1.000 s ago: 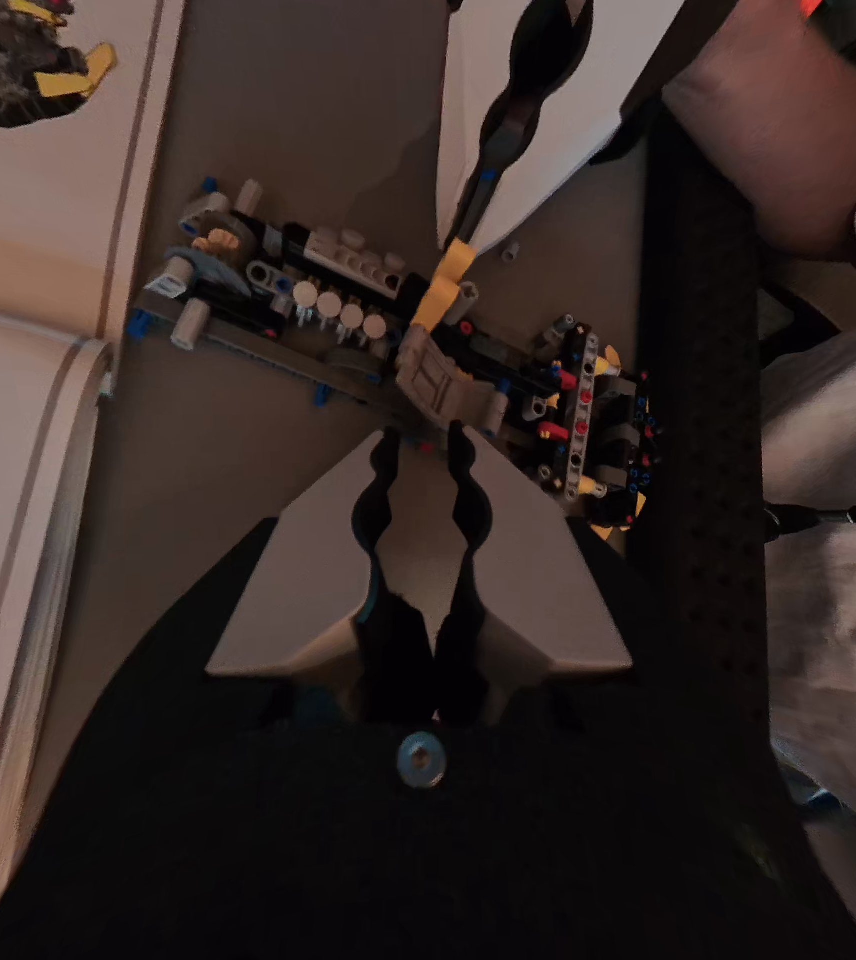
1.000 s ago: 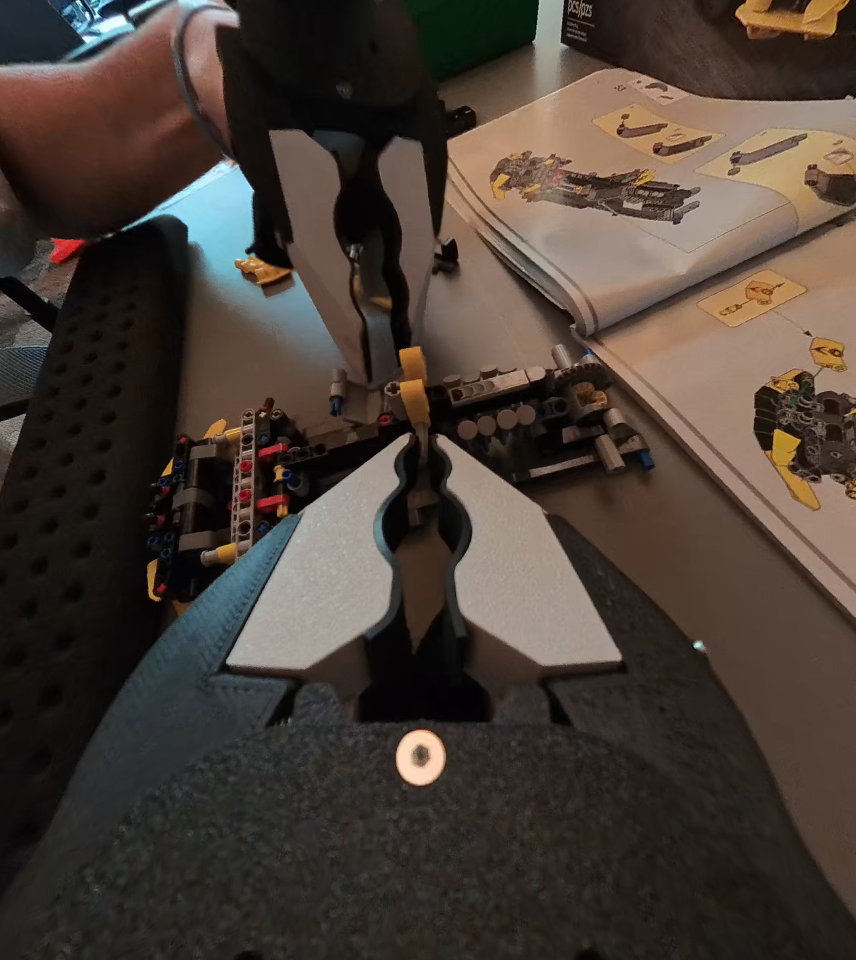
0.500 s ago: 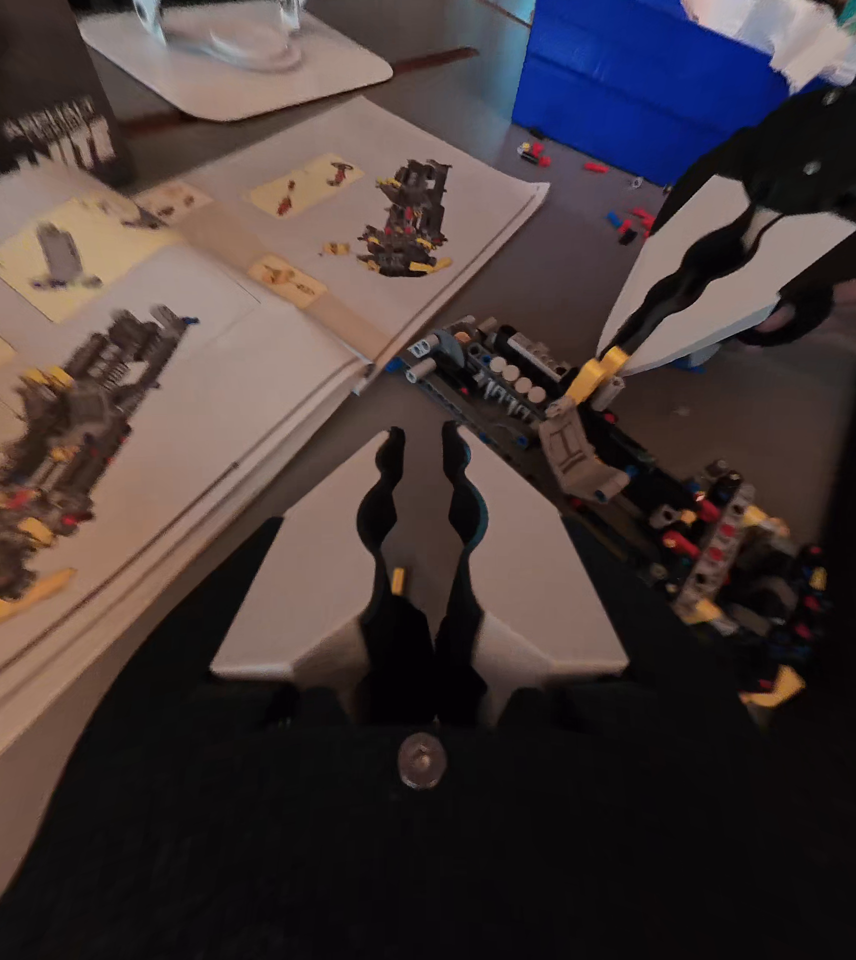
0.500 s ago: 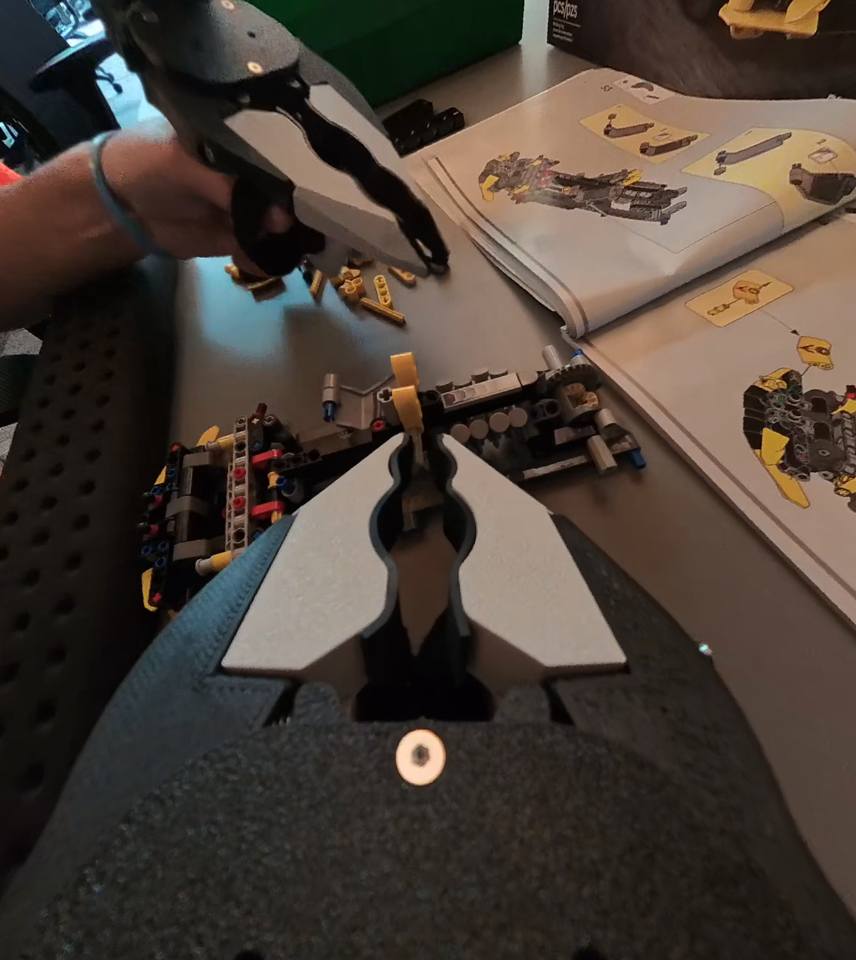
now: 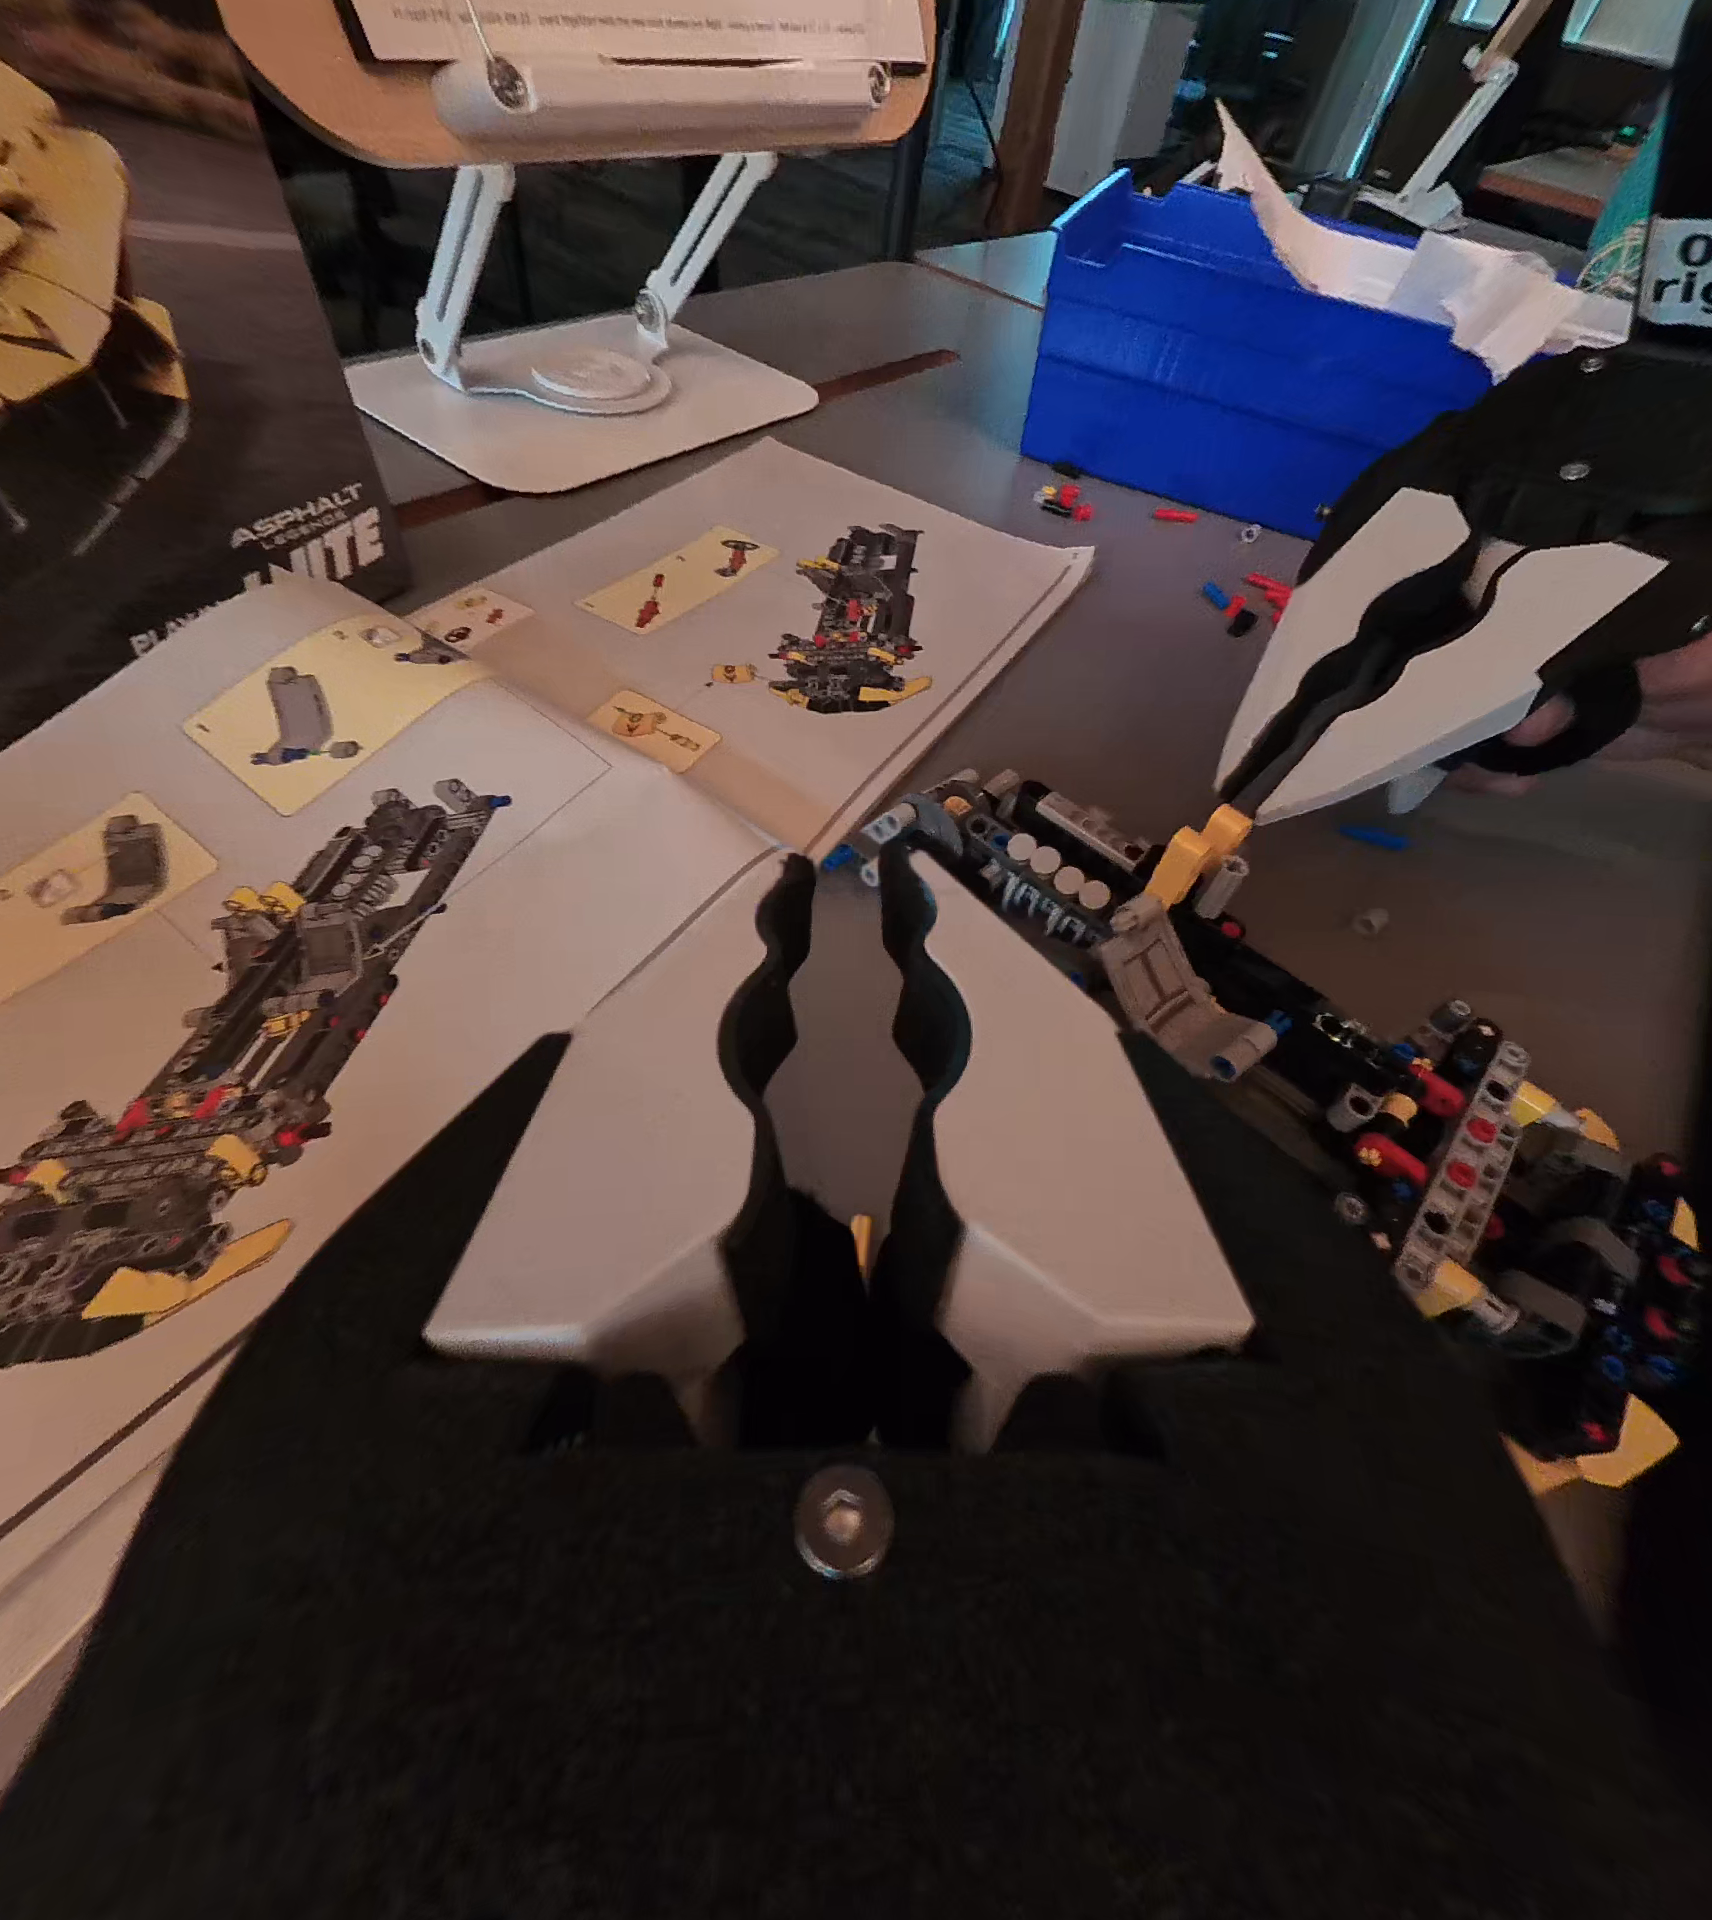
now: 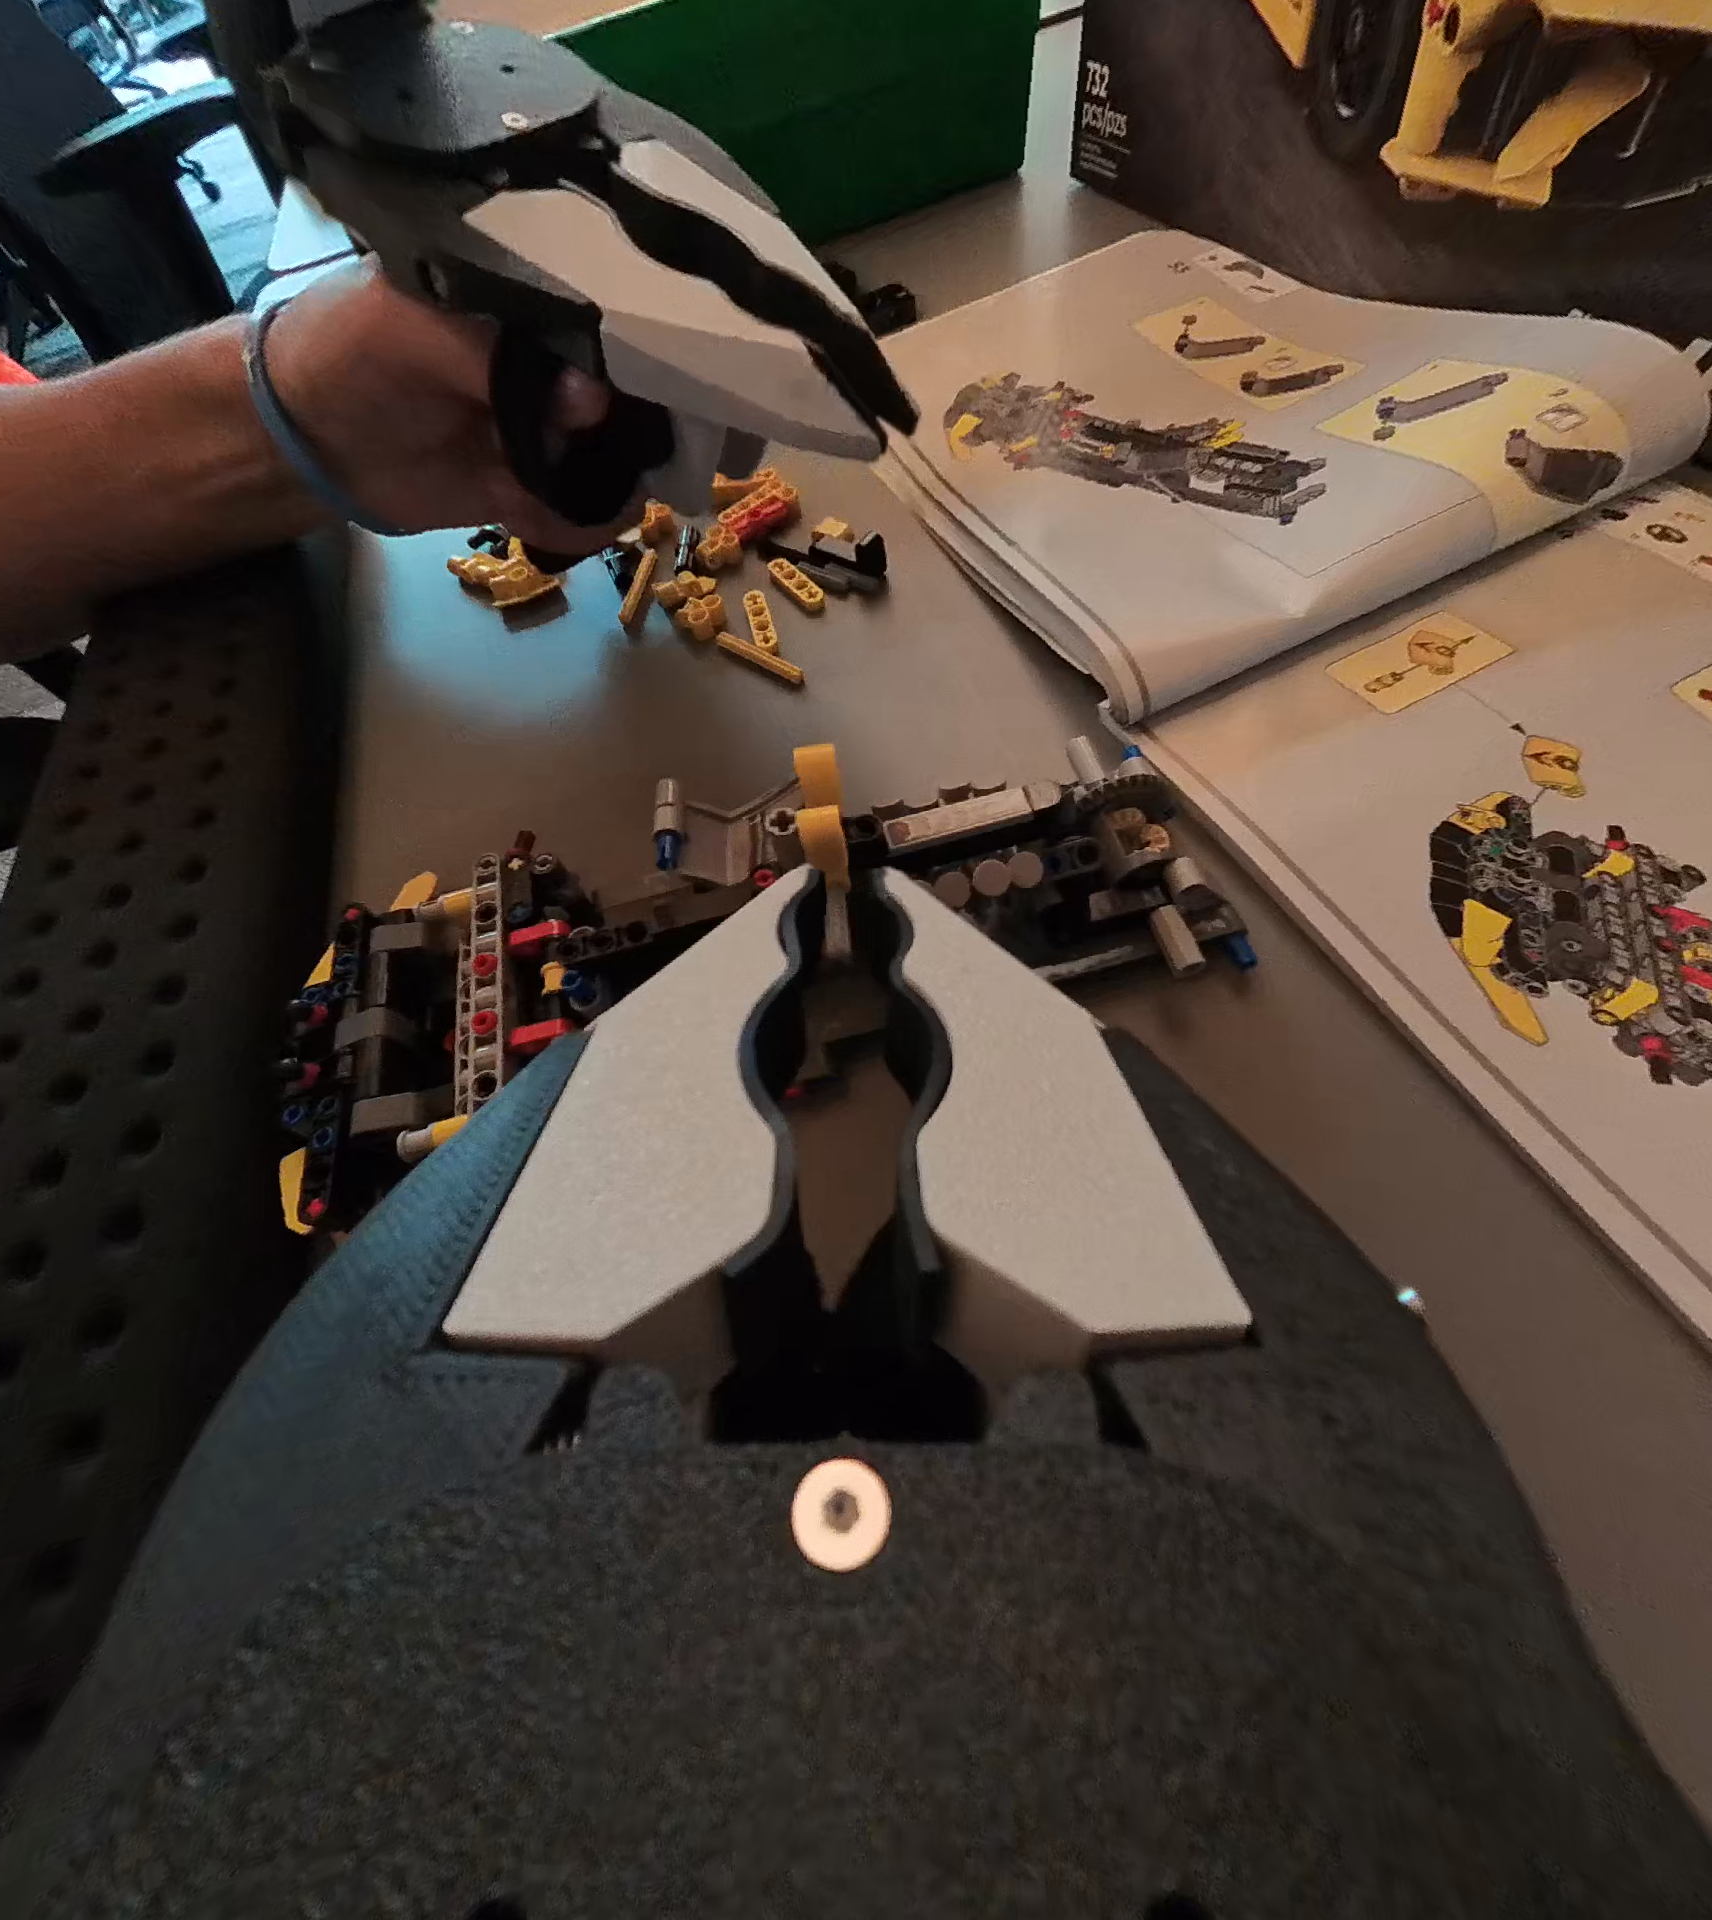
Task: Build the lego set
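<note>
The part-built black and grey lego model (image 5: 1247,1018) lies on the table and also shows in the right wrist view (image 6: 540,966). My right gripper (image 6: 844,883) is shut on a yellow connector (image 6: 819,831) that stands up from the middle of the model. The left wrist view shows that grip from the side, with the right gripper (image 5: 1234,816) on the connector (image 5: 1190,857). My left gripper (image 5: 844,873) is open and empty. It is raised above the table to the left of the model, over loose yellow pieces (image 6: 727,592), and also shows in the right wrist view (image 6: 883,416).
An open instruction booklet (image 5: 519,883) (image 6: 1454,790) lies beside the model. The set's box (image 5: 52,416) (image 6: 1454,156) stands behind it. A blue bin (image 5: 1247,395), a white stand (image 5: 571,395), a green bin (image 6: 831,104) and small loose parts (image 5: 1236,597) are farther back. A black perforated chair part (image 6: 104,935) borders the table. The left gripper's tips are roughly 11 cm from the right gripper's.
My left gripper has lifted off the model, pulled back and tilted up over the loose yellow pieces. My right gripper has stayed shut on the yellow connector.
</note>
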`<state>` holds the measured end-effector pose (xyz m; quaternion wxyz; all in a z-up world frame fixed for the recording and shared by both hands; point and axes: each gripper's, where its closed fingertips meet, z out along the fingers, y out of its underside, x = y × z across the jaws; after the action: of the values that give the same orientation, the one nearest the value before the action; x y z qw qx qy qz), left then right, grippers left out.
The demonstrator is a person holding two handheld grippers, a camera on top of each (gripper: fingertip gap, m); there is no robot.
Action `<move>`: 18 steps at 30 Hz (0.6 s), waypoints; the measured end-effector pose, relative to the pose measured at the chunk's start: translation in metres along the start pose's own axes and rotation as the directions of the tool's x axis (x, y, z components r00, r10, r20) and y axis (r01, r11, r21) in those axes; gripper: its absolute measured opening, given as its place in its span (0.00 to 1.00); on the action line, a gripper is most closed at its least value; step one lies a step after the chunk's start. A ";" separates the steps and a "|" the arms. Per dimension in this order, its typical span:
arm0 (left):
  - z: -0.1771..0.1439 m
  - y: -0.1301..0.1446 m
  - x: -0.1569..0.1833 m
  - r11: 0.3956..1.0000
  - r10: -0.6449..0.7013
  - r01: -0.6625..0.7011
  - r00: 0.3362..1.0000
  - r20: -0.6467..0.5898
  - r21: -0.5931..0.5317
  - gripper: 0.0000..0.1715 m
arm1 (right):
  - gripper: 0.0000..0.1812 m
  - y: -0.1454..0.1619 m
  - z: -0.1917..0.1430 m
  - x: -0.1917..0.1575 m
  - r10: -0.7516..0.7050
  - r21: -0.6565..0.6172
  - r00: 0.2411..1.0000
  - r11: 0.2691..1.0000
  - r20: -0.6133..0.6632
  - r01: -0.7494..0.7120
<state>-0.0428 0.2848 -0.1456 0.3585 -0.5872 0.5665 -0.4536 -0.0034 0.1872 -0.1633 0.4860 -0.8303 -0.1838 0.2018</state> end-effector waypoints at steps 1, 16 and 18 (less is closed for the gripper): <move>-0.001 0.000 -0.002 1.000 -0.002 0.002 1.000 0.007 0.003 0.06 | 0.04 0.000 0.000 0.001 0.006 0.005 1.000 1.000 -0.001 -0.006; 0.001 0.002 -0.003 1.000 -0.016 0.016 1.000 -0.002 -0.010 0.06 | 0.03 0.001 -0.002 0.010 0.036 0.009 0.999 0.999 -0.011 -0.036; 0.002 0.003 -0.002 1.000 0.000 0.000 1.000 0.001 -0.017 0.06 | 0.03 0.002 -0.001 0.009 0.036 0.004 0.999 0.999 -0.007 -0.035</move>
<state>-0.0419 0.2865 -0.1494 0.3538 -0.5905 0.5701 -0.4484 0.0052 0.1901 -0.1657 0.4845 -0.8332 -0.1669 0.2077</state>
